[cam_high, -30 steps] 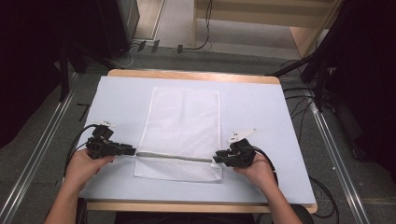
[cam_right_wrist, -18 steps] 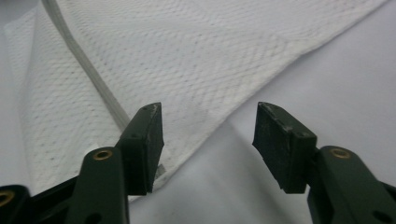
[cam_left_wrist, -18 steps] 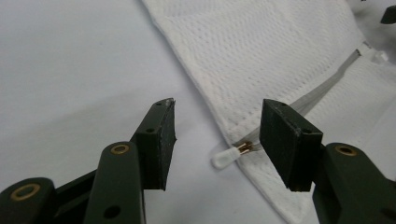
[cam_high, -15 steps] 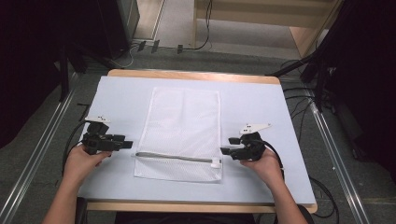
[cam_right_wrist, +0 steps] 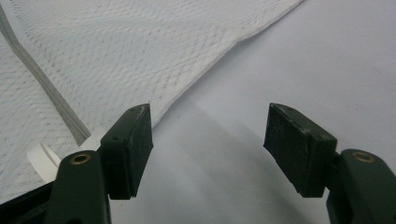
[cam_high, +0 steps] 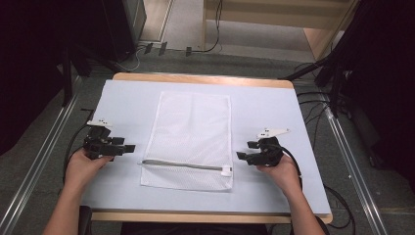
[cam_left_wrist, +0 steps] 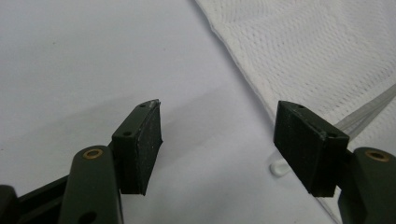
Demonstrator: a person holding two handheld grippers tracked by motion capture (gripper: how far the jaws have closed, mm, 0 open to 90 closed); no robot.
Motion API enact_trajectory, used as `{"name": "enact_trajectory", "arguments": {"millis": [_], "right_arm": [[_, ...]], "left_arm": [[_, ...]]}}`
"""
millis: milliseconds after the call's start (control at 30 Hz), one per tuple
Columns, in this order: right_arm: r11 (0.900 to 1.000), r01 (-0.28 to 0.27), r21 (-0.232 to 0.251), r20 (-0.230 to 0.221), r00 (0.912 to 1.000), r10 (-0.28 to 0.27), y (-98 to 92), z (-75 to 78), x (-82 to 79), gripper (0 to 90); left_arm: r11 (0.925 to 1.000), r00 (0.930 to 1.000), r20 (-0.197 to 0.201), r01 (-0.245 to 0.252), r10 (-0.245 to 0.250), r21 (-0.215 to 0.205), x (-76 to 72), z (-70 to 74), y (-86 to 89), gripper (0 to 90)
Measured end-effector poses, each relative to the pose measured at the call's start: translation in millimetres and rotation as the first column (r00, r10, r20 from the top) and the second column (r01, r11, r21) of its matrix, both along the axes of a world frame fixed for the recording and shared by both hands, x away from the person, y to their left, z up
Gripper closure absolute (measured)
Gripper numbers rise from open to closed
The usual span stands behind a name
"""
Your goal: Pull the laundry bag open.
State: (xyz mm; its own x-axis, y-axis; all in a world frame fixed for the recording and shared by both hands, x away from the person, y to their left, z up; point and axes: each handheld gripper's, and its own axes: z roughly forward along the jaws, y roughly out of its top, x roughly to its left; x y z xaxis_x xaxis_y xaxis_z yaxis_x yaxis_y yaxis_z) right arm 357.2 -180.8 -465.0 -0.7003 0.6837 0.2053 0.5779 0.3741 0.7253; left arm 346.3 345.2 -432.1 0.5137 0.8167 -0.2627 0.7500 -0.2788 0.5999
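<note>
Both my grippers, left (cam_high: 128, 147) and right (cam_high: 243, 155), had just opened their jaws, empty, releasing the flat mesh laundry bag (cam_high: 193, 134) mid-frame; laying-out looked complete.

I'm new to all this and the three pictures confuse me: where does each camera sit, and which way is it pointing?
High view: above the person's side, looking forward and down on the table; both forearms, left tongs, right tongs.
Left gripper view: rides the left tongs, looking along the open jaws at the mesh bag edge.
Right gripper view: rides the right tongs, jaws open, facing the bag's other edge.
Shared: every view shows the bag and its zipper.
</note>
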Motion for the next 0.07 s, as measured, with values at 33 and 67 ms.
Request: {"name": "enact_trajectory", "arguments": {"millis": [33,67], "right_arm": [[1.0,0.001,-0.002,0.0,1.0,-0.001,-0.5,-0.3,0.1,33.2],[1.0,0.004,-0.001,0.0,1.0,-0.004,-0.8,-0.9,0.0,33.1]], "left_arm": [[1.0,1.0,-0.005,-0.004,0.004,0.0,0.8,-0.4,-0.2,33.0],[1.0,1.0,-0.004,-0.006,0.006,0.002,1.5,-1.0,-0.4,32.9]]}}
